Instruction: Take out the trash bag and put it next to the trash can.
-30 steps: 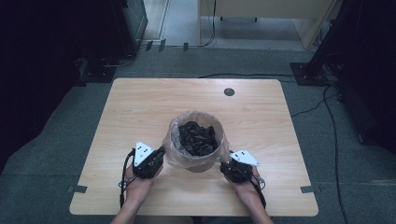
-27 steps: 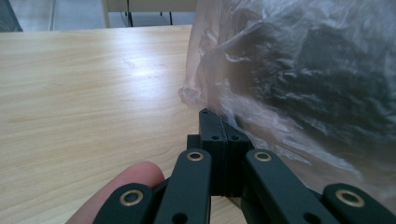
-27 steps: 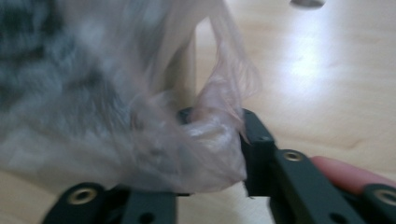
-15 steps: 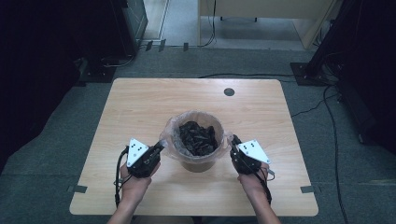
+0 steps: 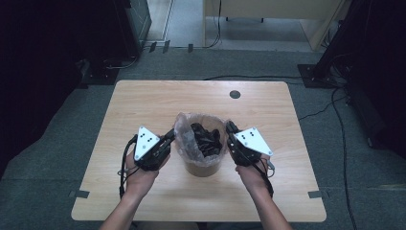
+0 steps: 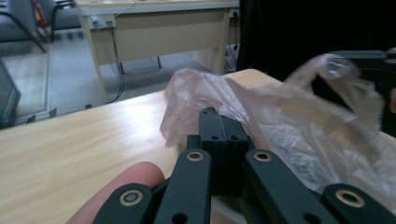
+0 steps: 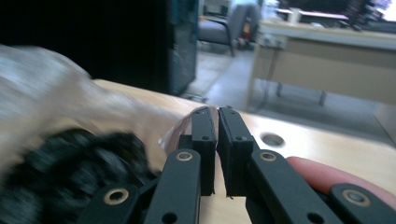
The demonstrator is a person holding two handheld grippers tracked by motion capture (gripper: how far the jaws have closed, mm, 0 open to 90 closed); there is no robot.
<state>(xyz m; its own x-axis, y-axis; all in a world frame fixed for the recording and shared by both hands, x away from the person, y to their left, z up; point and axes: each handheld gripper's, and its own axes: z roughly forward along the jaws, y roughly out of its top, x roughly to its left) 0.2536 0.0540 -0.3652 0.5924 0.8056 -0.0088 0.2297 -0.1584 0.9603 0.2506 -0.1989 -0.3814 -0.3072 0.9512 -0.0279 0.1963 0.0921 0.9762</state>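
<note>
A brown bin (image 5: 201,167) stands at the table's middle front, lined with a clear plastic bag (image 5: 184,125) and holding dark crumpled stuff (image 5: 206,139). My left gripper (image 5: 171,135) is at the bag's left rim. In the left gripper view it (image 6: 219,120) is shut, with the bag's film (image 6: 196,93) bunched at its tips. My right gripper (image 5: 230,127) is at the bag's right rim. In the right gripper view it (image 7: 217,113) is shut on a thin fold of the bag (image 7: 180,126), beside the dark contents (image 7: 70,168).
The wooden table (image 5: 143,100) has a round cable hole (image 5: 234,94) near its far edge. Beyond the table are grey floor, cables (image 5: 330,100), a dark cabinet (image 5: 134,19) and a desk (image 5: 268,9).
Both grippers have moved forward and risen from beside the bin's lower sides to the bag's rim, the rim pulled up with them.
</note>
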